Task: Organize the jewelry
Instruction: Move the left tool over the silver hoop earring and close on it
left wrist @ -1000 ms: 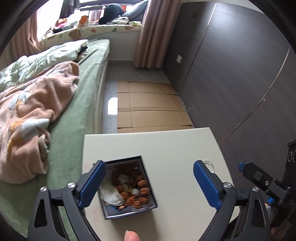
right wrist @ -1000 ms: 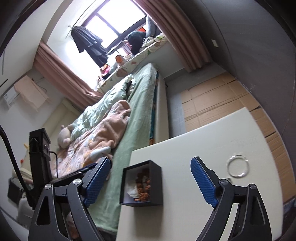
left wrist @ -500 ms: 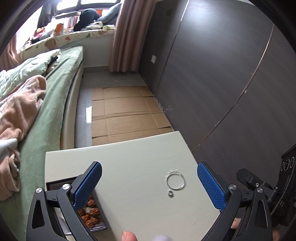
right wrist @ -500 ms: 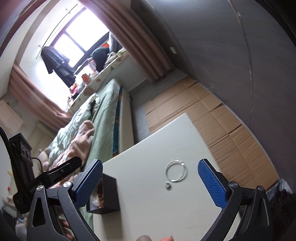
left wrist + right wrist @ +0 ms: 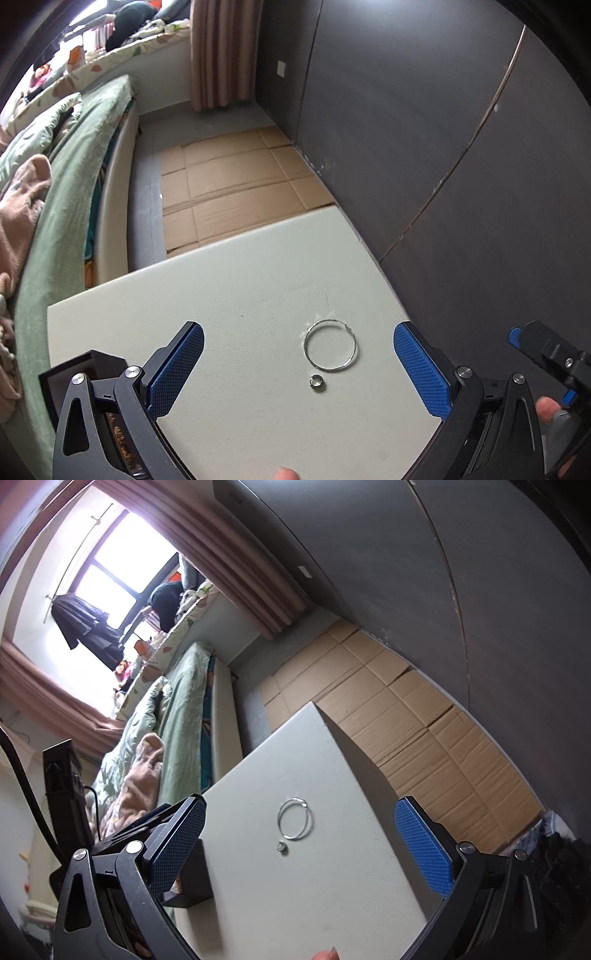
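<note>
A bedroom with a green-covered bed [image 5: 74,206] and flattened cardboard on the floor surrounds a pale off-white counter [image 5: 229,295]. On it lie a thin silver wire bangle [image 5: 330,345] and, just beside it, a small silver ring [image 5: 317,381]. Both the left claw [image 5: 299,373] and the right claw [image 5: 301,843] hang released and empty, each framing the jewelry between its blue pads, the pieces slightly ahead. The right claw's jaws have just been opening. The black square box [image 5: 79,376] of brown beads sits at the counter's left edge, nearer the left claw.

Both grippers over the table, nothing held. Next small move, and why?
Probably lower the right gripper onto the thin silver bangle. Its jaws stand wide open and empty with the bangle centred between them; the small ring lies just nearer, and the black jewelry box waits at the left.
</note>
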The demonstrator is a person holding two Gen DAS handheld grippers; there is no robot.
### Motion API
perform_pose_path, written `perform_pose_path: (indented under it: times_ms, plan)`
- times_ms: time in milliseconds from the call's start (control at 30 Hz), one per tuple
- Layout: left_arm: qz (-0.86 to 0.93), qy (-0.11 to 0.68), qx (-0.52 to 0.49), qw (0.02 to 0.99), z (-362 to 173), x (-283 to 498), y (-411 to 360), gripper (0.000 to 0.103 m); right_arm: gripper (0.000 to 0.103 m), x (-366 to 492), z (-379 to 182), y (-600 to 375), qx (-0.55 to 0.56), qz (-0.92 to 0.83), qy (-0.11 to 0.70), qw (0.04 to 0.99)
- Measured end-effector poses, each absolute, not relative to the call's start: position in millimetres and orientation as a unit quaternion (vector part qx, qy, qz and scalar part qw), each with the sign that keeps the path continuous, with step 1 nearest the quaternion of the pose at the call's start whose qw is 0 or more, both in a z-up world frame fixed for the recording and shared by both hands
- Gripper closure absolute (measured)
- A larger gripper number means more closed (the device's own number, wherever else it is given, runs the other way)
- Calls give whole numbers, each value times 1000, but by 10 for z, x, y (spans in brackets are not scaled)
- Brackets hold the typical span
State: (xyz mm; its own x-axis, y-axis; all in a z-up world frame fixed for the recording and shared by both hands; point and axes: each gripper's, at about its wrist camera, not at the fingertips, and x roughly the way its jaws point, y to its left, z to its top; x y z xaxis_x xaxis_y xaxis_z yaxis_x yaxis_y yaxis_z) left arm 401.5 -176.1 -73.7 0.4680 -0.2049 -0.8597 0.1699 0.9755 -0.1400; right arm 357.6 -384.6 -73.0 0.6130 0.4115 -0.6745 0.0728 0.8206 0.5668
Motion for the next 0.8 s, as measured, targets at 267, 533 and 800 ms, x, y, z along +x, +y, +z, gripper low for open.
perform_pose_path:
  times_ms: [267, 533, 800]
  plan:
    - [-122, 559, -15, 820, -1234, 4112, -1804, 21, 0, 3628, -965, -4002, 297, 79, 463, 831]
    - [-146, 564, 1, 813, -1388, 4148, -2045, 21, 0, 3616, -1041, -4169, 329, 57, 466, 819]
    - [-141, 572, 33, 807, -1532, 4160, -2204, 21, 0, 3648, -1116, -4183, 339, 41, 473, 812]
